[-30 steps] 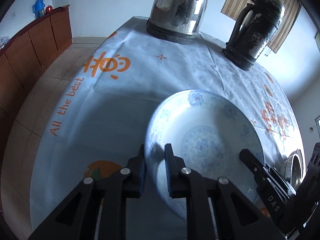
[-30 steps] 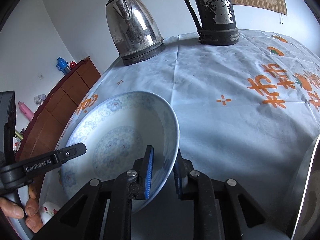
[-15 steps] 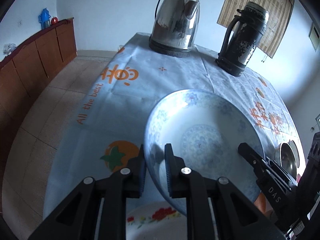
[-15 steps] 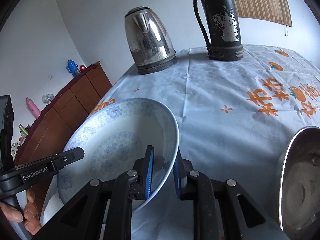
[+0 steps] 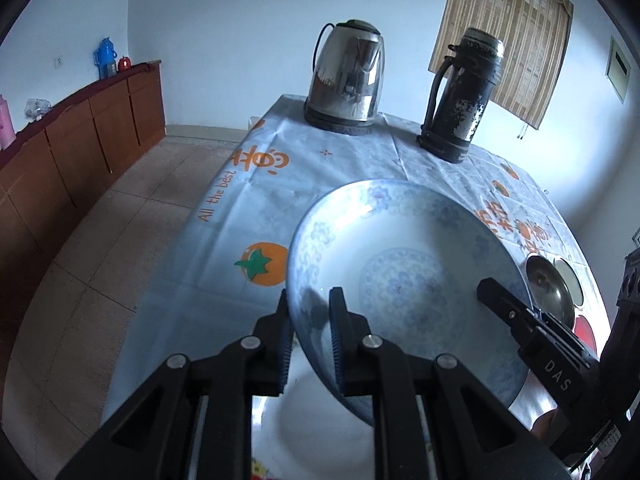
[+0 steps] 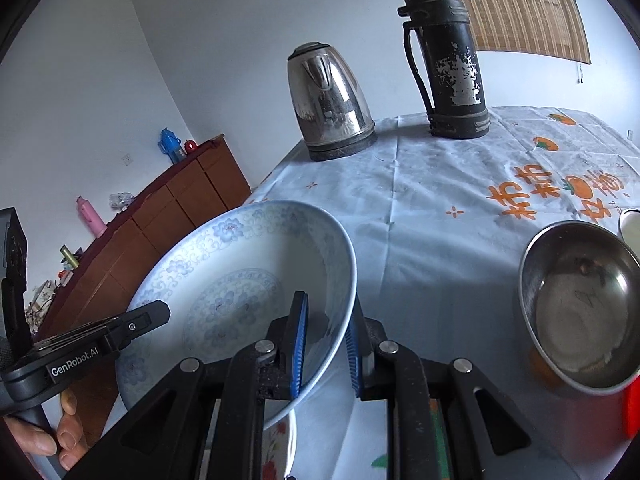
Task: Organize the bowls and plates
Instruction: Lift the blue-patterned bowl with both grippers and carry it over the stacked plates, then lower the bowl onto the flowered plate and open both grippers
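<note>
A large white bowl with blue flower patterns [image 5: 404,280] hangs in the air above the table, held by both grippers. My left gripper [image 5: 310,322] is shut on its left rim. My right gripper [image 6: 326,334] is shut on its right rim, and the bowl also shows in the right wrist view [image 6: 240,292]. Below it lies a white plate with red flowers [image 5: 340,428], partly hidden; its edge shows in the right wrist view [image 6: 280,444]. A steel bowl [image 6: 580,308] stands on the table to the right.
A steel kettle [image 5: 346,80] and a worn black thermos [image 5: 462,96] stand at the table's far end. The tablecloth [image 5: 300,184] is pale blue with orange prints. A wooden sideboard [image 5: 68,136] lines the left wall over a tiled floor.
Both grippers have lifted the blue-patterned bowl up and back toward the near end of the table. The kettle and thermos look farther away, and the steel bowl and flowered plate have come into view.
</note>
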Available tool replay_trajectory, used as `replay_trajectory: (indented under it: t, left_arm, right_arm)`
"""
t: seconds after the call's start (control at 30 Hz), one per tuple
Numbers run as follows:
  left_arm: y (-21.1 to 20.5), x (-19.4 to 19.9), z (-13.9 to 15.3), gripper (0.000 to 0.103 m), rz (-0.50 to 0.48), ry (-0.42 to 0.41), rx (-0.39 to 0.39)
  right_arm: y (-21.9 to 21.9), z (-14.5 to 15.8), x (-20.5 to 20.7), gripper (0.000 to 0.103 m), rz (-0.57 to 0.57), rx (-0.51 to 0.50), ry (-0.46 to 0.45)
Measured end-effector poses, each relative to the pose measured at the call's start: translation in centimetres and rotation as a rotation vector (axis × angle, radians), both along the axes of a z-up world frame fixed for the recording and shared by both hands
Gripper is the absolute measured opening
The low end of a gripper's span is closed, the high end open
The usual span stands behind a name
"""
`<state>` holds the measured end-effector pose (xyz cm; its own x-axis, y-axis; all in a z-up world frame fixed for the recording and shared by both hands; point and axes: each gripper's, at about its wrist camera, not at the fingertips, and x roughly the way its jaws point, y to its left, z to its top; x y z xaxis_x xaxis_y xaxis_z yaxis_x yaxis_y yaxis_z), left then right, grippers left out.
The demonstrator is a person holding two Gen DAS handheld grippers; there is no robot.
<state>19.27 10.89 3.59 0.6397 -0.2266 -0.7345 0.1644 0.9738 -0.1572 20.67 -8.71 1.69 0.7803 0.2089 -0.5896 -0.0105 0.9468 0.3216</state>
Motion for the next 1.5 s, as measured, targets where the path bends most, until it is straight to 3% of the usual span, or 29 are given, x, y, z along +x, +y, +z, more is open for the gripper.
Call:
replay_trajectory:
  t: [0.53, 1.0, 1.5]
  left_arm:
    - [2.4, -5.9, -1.8, 0.014, 0.076, 0.004, 0.012]
    - [3.5, -7.0, -4.1, 0.015, 0.113, 0.051, -0.010]
    - [3.0, -8.2, -4.2, 0.014, 0.148, -0.018, 0.037]
  right_arm:
    - [2.9, -1.3, -5.9, 0.020, 0.060, -0.027, 0.002]
    - [4.3, -2.8, -6.6, 0.020, 0.089, -0.077, 0.033]
    - [4.3, -3.1, -6.6, 0.020, 0.094, -0.089, 0.050]
